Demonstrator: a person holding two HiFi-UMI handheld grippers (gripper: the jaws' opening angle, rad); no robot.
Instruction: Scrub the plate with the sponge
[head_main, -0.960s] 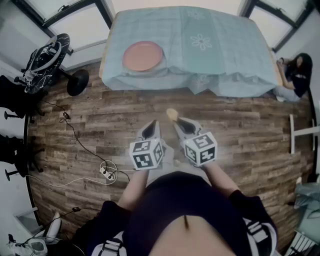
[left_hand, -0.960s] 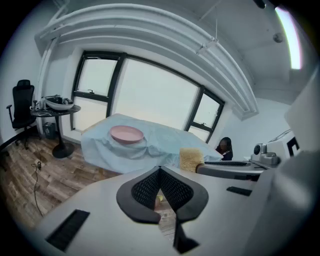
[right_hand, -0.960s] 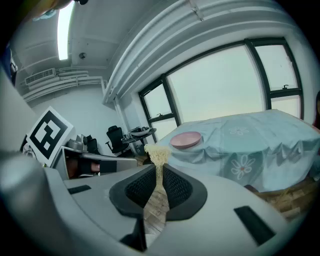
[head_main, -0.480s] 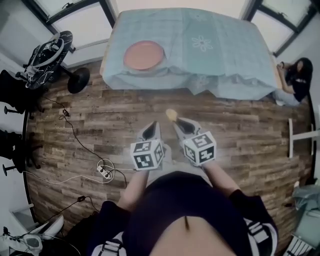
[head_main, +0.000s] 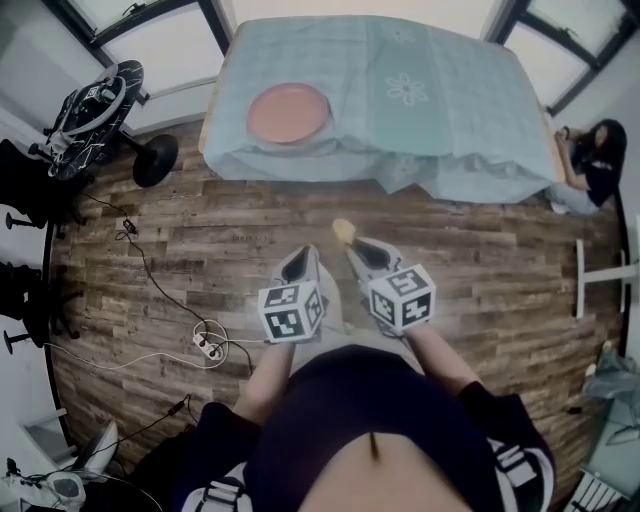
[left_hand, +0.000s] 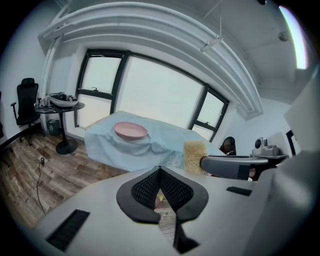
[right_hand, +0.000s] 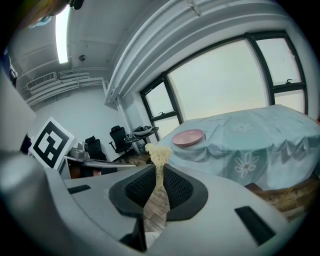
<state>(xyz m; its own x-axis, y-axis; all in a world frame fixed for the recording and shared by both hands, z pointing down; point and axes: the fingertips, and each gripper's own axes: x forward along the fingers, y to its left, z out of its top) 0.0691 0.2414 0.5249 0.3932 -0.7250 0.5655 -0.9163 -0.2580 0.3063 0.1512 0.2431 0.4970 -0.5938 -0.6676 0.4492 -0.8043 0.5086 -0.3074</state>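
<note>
I'm pinching the sponge (right_hand: 158, 152) thinly in my right tool (right_hand: 158, 170), left tool (left_hand: 160, 172) closed empty; scrubbing the plate (head_main: 288, 112) may pull it free.

plate (head_main: 288, 113): salmon pink, plain. sponge (head_main: 343, 230): pale yellow-tan. tablecloth (head_main: 450, 100): light blue, white daisy motifs, possibly a faint check, too soft to confirm. floor (head_main: 180, 240): brown wood planks, mixed tones. office chair (left_hand: 24, 102): black.

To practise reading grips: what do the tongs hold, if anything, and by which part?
The right tongs pinch the sponge by its lower end, squashing it thin, while its top sticks out above the tips. The left tongs are shut on nothing.
</note>
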